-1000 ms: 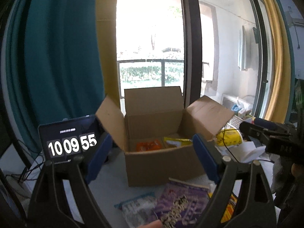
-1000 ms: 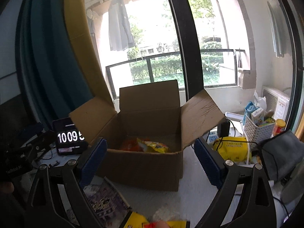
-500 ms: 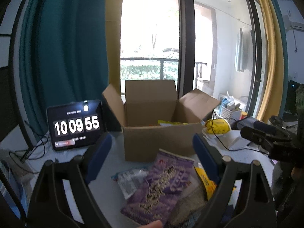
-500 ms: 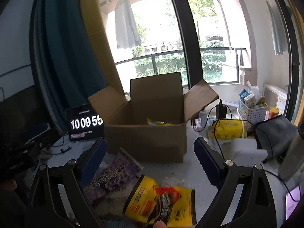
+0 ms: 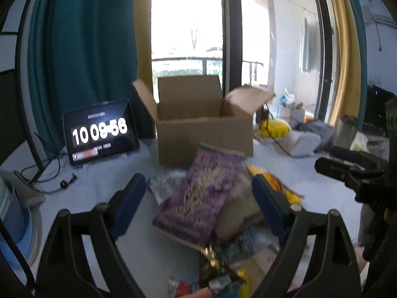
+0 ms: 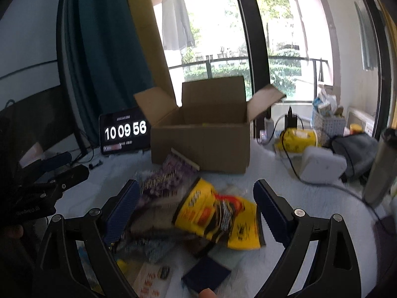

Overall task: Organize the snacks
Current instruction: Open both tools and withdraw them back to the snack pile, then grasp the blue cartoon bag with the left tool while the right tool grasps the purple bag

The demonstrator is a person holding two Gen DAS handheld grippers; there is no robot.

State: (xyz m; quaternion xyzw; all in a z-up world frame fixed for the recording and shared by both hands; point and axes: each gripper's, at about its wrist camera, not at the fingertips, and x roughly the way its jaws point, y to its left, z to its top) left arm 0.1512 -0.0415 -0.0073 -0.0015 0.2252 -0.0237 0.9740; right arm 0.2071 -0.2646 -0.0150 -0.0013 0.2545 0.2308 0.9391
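Note:
An open cardboard box (image 5: 203, 134) (image 6: 201, 144) stands at the back of the white table. In front of it lies a heap of snack packets. A purple packet (image 5: 201, 198) (image 6: 163, 178) leans towards the box. Beside it lies a yellow packet (image 6: 220, 216) (image 5: 280, 188). My left gripper (image 5: 198, 203) hangs open over the purple packet with nothing between its blue pads. My right gripper (image 6: 196, 208) is open above the yellow packet and grips nothing. Each gripper shows at the edge of the other's view.
A tablet clock (image 5: 99, 134) (image 6: 124, 131) stands left of the box, with cables beside it. To the right lie a yellow pouch (image 6: 297, 139), a white block (image 6: 322, 166), a grey bag (image 6: 354, 151), a basket (image 6: 327, 124) and a steel bottle (image 6: 379, 168). Small packets lie near the front edge.
Both grippers have drawn back from the box and sunk lower. The box looks smaller and the snack heap has come up between the fingers. Both stay open.

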